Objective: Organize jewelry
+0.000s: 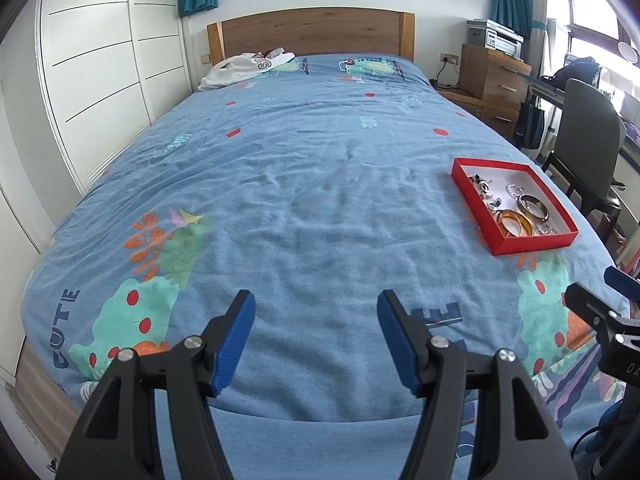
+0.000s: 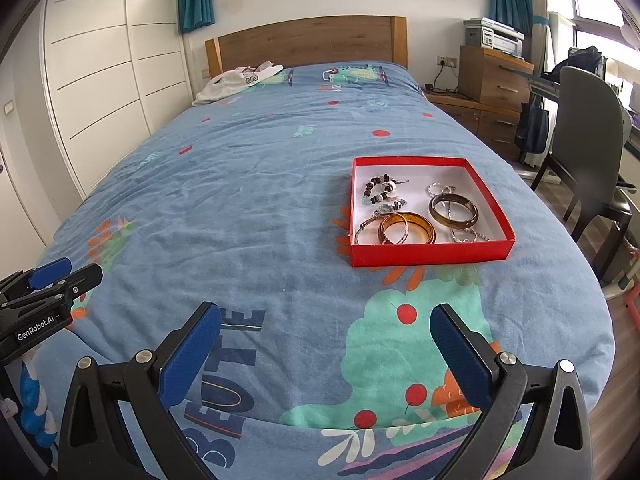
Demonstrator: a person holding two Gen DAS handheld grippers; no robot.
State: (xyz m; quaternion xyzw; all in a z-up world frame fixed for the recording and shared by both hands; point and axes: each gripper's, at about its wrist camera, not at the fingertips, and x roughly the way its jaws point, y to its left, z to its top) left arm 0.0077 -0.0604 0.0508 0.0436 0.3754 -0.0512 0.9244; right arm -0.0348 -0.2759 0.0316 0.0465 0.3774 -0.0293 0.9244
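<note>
A shallow red box (image 2: 430,254) with a white inside lies on the blue bedspread, ahead and a little right of my right gripper (image 2: 326,322). In it lie amber bangles (image 2: 408,229), a brown bangle (image 2: 454,210), a dark bead bracelet (image 2: 378,189) and silver rings (image 2: 464,235). In the left wrist view the box (image 1: 536,242) sits far right, well ahead of my left gripper (image 1: 316,310). Both grippers are open and empty, above the foot of the bed. Each gripper shows at the edge of the other's view.
The bed (image 1: 304,184) with a wooden headboard (image 2: 308,42) fills the view. A white garment (image 2: 236,80) lies near the pillows. White wardrobes (image 1: 100,80) stand left. A wooden dresser (image 2: 494,76), a desk and a grey chair (image 2: 588,128) stand right.
</note>
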